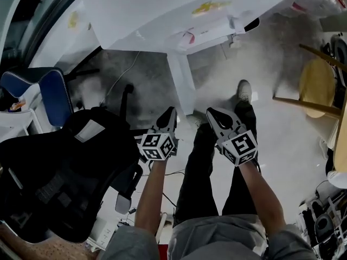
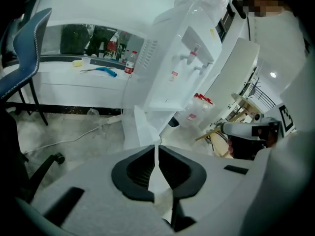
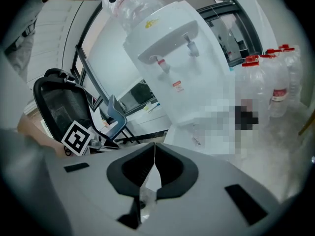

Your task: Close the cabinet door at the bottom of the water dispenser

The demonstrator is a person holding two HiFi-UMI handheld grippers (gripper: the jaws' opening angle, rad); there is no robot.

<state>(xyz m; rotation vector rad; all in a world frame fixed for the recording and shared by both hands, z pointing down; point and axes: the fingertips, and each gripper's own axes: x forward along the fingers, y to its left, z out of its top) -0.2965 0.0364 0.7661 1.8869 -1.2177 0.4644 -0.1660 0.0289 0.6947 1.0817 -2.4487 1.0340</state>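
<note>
Both tools are pinched shut with nothing between their jaws. The left tool (image 1: 169,114) and the right tool (image 1: 213,114) are held side by side over the person's legs, touching nothing. Just ahead of them the cabinet door (image 1: 181,85) stands swung out from the foot of the water dispenser (image 2: 183,65). Only the left gripper view shows the door against the base. The right gripper view shows the taps and a cluster of big bottles (image 3: 275,82) beside the dispenser. A black office chair (image 1: 59,172) crowds the person's left, on a pale speckled floor (image 1: 287,145). Farther off are a wooden stool (image 1: 317,88) and a white table (image 2: 74,82) carrying a small bottle (image 2: 130,63).
</note>
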